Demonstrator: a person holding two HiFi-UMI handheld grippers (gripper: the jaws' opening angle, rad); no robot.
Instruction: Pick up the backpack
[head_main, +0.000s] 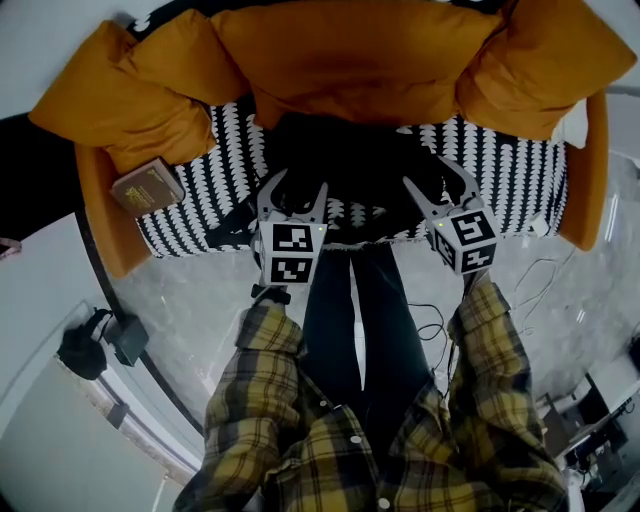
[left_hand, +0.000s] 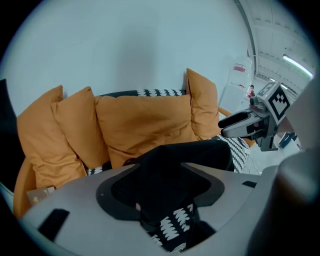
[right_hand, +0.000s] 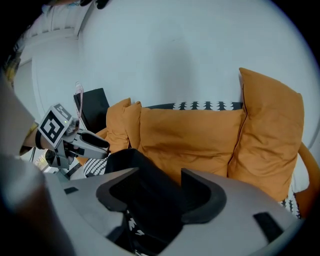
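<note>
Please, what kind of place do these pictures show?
Probably an indoor sitting corner, perhaps in an office or a studio: an orange sofa with big orange cushions stands against a plain pale wall on a polished, stone-look floor.

On sofa (head_main: 520, 190): backpack (head_main: 345, 165) before cushions (head_main: 360, 60), book (head_main: 147, 186) left of backpack.

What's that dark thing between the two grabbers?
The black backpack, lying on the patterned sofa seat. The head view shows it between the left gripper and the right gripper.
</note>
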